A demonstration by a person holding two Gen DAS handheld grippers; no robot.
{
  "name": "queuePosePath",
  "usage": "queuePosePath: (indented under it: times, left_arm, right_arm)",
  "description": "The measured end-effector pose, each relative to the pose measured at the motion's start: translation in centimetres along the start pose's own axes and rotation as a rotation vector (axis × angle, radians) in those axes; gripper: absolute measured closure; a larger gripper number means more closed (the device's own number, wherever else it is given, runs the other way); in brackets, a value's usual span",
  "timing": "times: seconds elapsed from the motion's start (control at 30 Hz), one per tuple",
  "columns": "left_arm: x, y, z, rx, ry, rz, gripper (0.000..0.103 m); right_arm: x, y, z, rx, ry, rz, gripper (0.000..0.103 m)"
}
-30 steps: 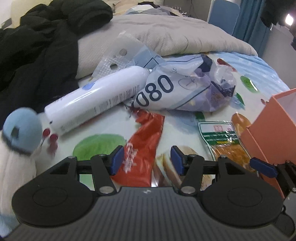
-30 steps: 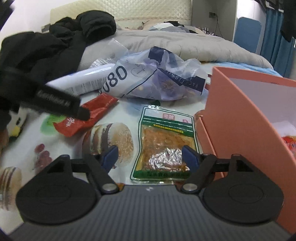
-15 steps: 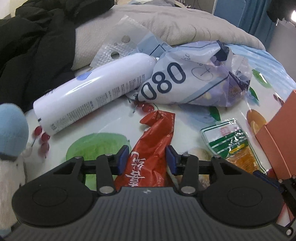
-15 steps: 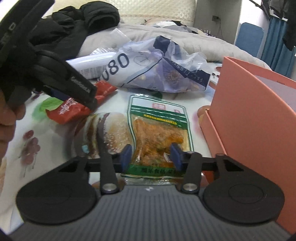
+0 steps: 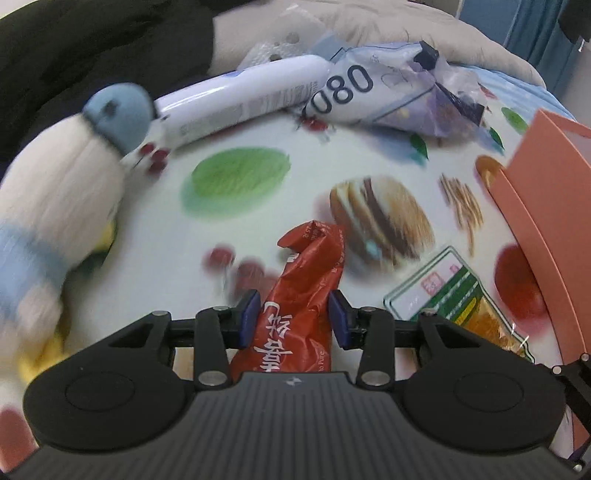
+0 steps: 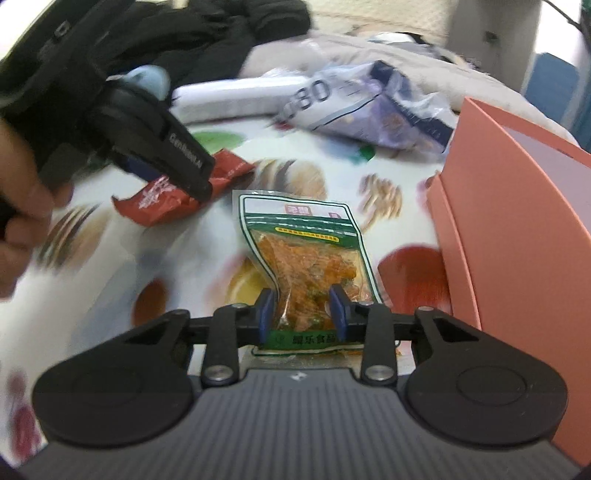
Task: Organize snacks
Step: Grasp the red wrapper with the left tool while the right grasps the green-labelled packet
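Note:
My left gripper (image 5: 293,317) is shut on a red snack packet (image 5: 301,295) and holds it above the printed cloth; it also shows in the right wrist view (image 6: 177,192). My right gripper (image 6: 302,312) is shut on a clear green-edged packet of orange snack (image 6: 310,266), which also shows in the left wrist view (image 5: 461,306). An open orange box stands at the right (image 6: 517,206), also in the left wrist view (image 5: 546,184).
A white bottle (image 5: 240,99), a blue-and-white tissue bag (image 5: 399,92) and a plush bird (image 5: 74,177) lie on the food-print cloth (image 5: 236,177). Black clothes (image 5: 92,48) and a grey duvet (image 5: 369,26) lie behind.
Both grippers closed on their packets and pulled them back toward me off the cloth. The left gripper swung left, bringing the plush bird close.

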State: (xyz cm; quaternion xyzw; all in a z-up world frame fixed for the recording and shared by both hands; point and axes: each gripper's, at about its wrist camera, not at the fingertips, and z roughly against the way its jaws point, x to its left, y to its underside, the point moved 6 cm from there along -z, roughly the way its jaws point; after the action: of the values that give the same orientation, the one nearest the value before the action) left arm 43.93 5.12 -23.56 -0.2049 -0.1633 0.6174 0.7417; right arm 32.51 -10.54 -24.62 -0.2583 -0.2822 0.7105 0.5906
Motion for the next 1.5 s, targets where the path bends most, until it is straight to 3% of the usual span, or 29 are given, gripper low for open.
queuePosePath:
  times: [0.03,0.1,0.37,0.53,0.6,0.7,0.73,0.77,0.87,0.97,1.17,1.5]
  left_arm:
    - [0.1,0.8,0.8,0.002,-0.003,0.009,0.059]
    - [0.2,2.4,2.3,0.006,-0.008,0.033,0.072]
    - [-1.3,9.4,6.7,0.032,0.002,0.132,0.075]
    - [-2.0,11.7,7.7,0.042,0.014,0.172,0.075]
    - [-2.0,11.7,8.1,0.03,0.022,0.176,0.075]
    - [-1.9,10.8,8.5,0.003,0.044,0.176,0.073]
    - [-1.9,10.5,8.4,-0.001,0.045,0.172,0.07]
    - [-1.8,10.0,8.3,-0.003,0.042,0.168,0.06]
    - [-1.4,8.7,7.7,-0.028,0.029,0.163,0.038]
    - [-0.7,7.6,6.7,-0.03,0.047,0.181,0.037]
    - [-0.5,5.7,3.9,-0.029,0.07,0.182,0.037]
    - [-0.5,4.1,0.5,-0.035,0.026,0.138,0.043]
  right_arm:
    - [0.2,0.7,0.8,0.008,-0.017,0.022,0.067]
    - [0.4,2.0,2.3,0.02,-0.042,0.062,0.067]
    - [0.9,6.2,7.8,0.075,-0.129,0.098,0.067]
    - [1.5,8.2,10.0,0.061,-0.164,0.133,0.064]
    - [1.4,8.2,10.4,0.045,-0.182,0.125,0.059]
    - [0.6,7.4,11.0,0.018,-0.208,0.06,0.032]
    - [0.3,7.0,11.2,0.0,-0.207,0.046,0.021]
    - [0.0,6.6,11.5,-0.025,-0.207,0.035,0.017]
    - [-0.1,5.9,11.5,-0.049,-0.218,0.032,0.017]
    - [-0.1,5.8,10.4,-0.019,-0.204,0.034,0.017]
    - [0.4,6.3,8.5,0.12,-0.155,0.142,0.017]
    - [0.7,5.9,6.9,0.191,-0.213,0.174,0.017]
